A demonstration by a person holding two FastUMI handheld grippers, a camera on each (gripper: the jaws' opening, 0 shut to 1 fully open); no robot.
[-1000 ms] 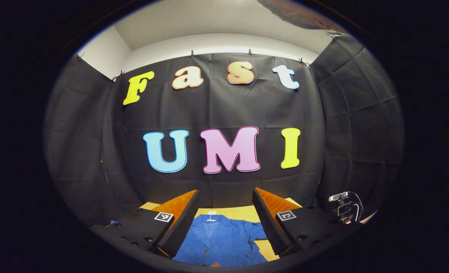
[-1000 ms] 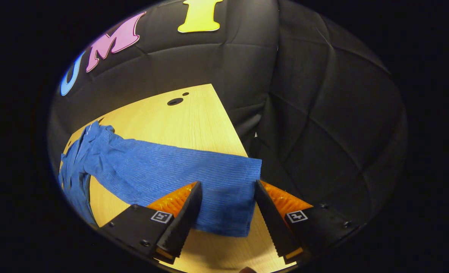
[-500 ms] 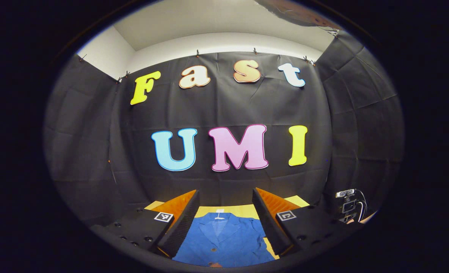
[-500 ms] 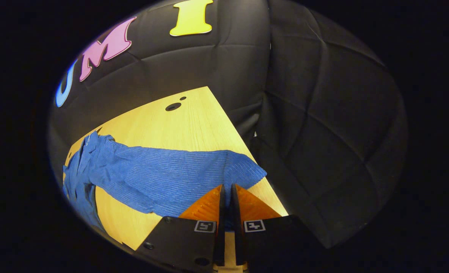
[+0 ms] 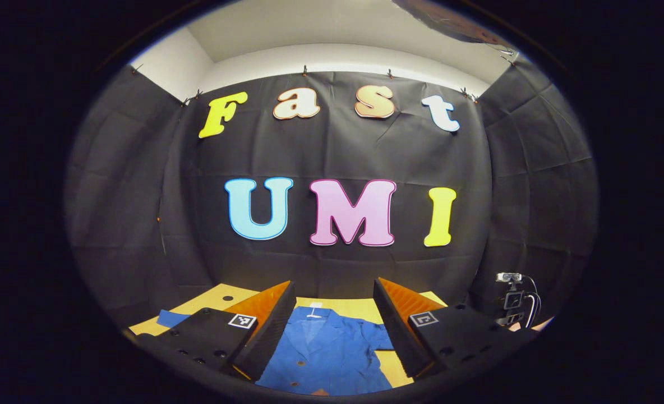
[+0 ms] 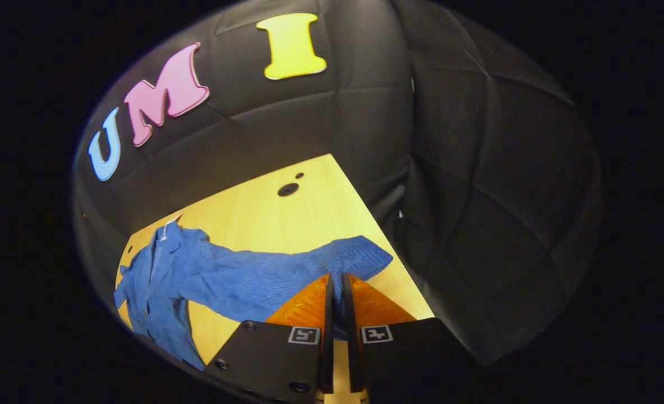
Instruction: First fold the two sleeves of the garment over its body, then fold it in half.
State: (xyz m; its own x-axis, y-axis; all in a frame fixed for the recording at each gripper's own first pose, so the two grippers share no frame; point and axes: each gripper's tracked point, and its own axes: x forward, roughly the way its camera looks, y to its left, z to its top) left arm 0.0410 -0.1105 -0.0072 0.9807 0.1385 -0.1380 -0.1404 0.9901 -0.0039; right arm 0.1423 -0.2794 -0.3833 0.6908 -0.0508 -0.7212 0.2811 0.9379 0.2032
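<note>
Fingers of right gripper (image 6: 336, 283) pinch blue garment's (image 6: 236, 278) sleeve; left gripper (image 5: 332, 292) wide open, no legible writing.

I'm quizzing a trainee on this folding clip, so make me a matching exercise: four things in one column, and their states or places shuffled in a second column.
Things:
1. left gripper
2. right gripper
3. blue jacket
4. table

States or places:
A. lies spread on the table, collar toward the wall
B. fingers apart, holding nothing
C. wooden, two dark holes near its far edge
D. pinching the sleeve's end

Pairs: 1-B, 2-D, 3-A, 4-C
</note>
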